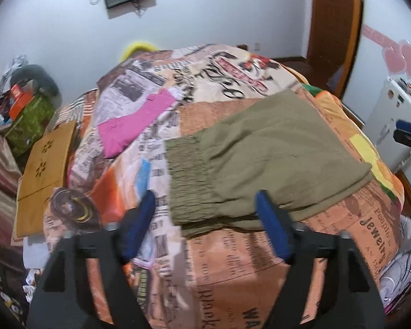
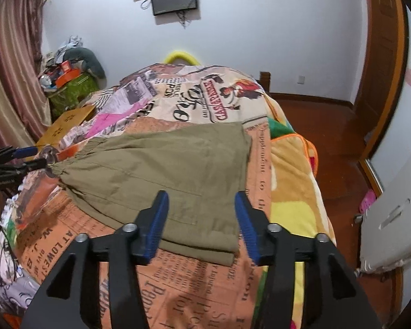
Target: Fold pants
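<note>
The olive pants (image 1: 263,156) lie folded on the bed (image 1: 233,268), near its right edge. The left gripper (image 1: 205,227) and the right gripper (image 2: 201,224) both hover over the near side of the pants, fingers wide apart and holding nothing.

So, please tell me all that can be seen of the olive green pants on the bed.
The olive green pants are of thin, slightly creased cloth, with a gathered elastic waistband at the left end. They lie flat on the printed bedspread, already folded into a compact stack of layers, and a seamed panel like a pocket shows in the right wrist view. Both the left claw and the right claw are open at the near edge, gripping nothing.
</note>
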`<move>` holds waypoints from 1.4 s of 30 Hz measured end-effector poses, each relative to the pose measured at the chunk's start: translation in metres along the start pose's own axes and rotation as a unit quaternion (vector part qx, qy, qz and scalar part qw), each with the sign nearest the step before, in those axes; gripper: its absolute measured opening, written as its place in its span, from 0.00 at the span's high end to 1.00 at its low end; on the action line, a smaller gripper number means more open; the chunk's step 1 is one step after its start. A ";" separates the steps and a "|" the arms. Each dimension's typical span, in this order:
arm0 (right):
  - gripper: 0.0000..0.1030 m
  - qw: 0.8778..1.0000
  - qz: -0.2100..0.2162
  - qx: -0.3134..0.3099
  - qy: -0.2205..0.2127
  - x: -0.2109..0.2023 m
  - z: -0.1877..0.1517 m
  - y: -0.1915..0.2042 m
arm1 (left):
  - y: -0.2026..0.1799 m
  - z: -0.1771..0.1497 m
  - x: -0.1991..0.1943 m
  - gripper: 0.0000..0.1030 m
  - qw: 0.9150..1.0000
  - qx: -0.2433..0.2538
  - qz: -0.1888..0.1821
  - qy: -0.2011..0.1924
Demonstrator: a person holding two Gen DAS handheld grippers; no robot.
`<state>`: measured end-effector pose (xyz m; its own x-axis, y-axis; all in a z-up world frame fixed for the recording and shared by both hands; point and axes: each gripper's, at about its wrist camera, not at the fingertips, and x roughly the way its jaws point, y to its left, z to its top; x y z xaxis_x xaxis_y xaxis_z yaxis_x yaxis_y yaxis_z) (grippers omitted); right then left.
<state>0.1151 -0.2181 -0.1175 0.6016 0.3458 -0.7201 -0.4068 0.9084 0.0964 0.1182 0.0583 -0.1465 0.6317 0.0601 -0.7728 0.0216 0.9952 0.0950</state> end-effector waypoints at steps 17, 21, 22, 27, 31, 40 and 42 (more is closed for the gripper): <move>0.32 0.996 0.045 -0.054 0.055 0.045 -0.028 0.052 | -0.081 -0.014 0.062 0.16 0.987 0.147 0.011 0.062; 0.32 0.995 0.056 -0.054 0.069 0.056 -0.030 0.058 | -0.087 -0.011 0.068 0.20 0.985 0.159 0.010 0.061; 0.32 0.994 0.060 -0.055 0.073 0.058 -0.030 0.060 | -0.087 -0.010 0.068 0.23 0.986 0.157 0.007 0.061; 0.32 0.991 0.076 -0.070 0.087 0.073 -0.030 0.073 | -0.076 0.003 0.068 0.25 0.990 0.130 -0.015 0.060; 0.32 0.988 0.089 -0.080 0.095 0.084 -0.029 0.083 | -0.069 0.010 0.065 0.25 0.991 0.114 -0.027 0.059; 0.58 0.988 0.112 -0.057 0.095 0.101 -0.021 0.082 | -0.074 0.009 0.059 0.25 0.991 0.092 -0.073 0.064; 0.67 0.987 0.118 -0.058 0.096 0.101 -0.021 0.083 | -0.078 0.007 0.057 0.25 0.991 0.100 -0.070 0.059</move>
<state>0.1275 -0.1126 -0.1970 0.3440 0.4845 -0.8043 -0.6034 0.7704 0.2060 0.1582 -0.0162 -0.1934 0.5170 -0.0576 -0.8541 0.2631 0.9601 0.0945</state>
